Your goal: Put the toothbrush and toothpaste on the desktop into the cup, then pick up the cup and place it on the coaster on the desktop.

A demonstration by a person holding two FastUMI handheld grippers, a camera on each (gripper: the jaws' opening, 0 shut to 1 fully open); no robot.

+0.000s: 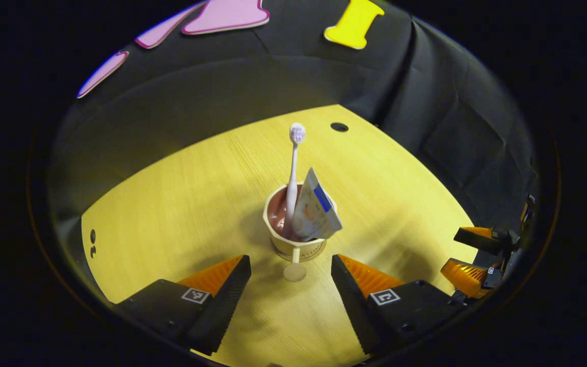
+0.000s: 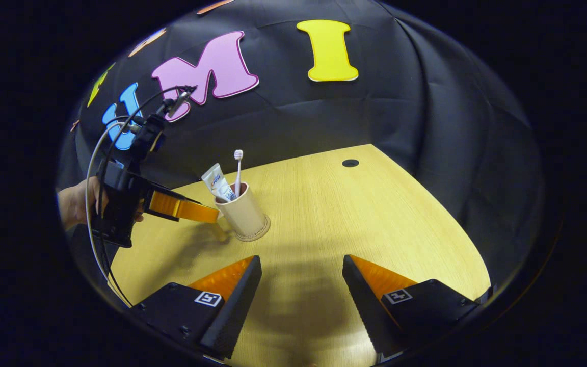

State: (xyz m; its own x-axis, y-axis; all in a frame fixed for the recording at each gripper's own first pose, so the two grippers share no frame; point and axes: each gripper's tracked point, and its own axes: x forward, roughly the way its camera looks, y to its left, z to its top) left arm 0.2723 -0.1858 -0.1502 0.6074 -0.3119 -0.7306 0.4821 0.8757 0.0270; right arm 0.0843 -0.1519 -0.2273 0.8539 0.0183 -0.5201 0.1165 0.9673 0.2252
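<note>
A beige cup (image 1: 293,243) stands upright mid-table on a round coaster (image 2: 262,234). Inside it are a pale pink toothbrush (image 1: 293,163), head up, and a white and blue toothpaste tube (image 1: 316,209) leaning to one side. My left gripper (image 1: 291,262) is open just short of the cup, its fingers either side of a small knob sticking out of the cup's near side. In the right gripper view, the left gripper (image 2: 216,219) reaches the cup (image 2: 242,211) from the left, held by a hand (image 2: 77,204). My right gripper (image 2: 301,260) is open over bare table, well back from the cup.
The yellow wooden table (image 2: 375,214) has a small dark hole (image 2: 350,163) near its far edge. Black cloth walls close the booth behind and to the right. The right gripper (image 1: 469,255) appears at the right edge of the left gripper view.
</note>
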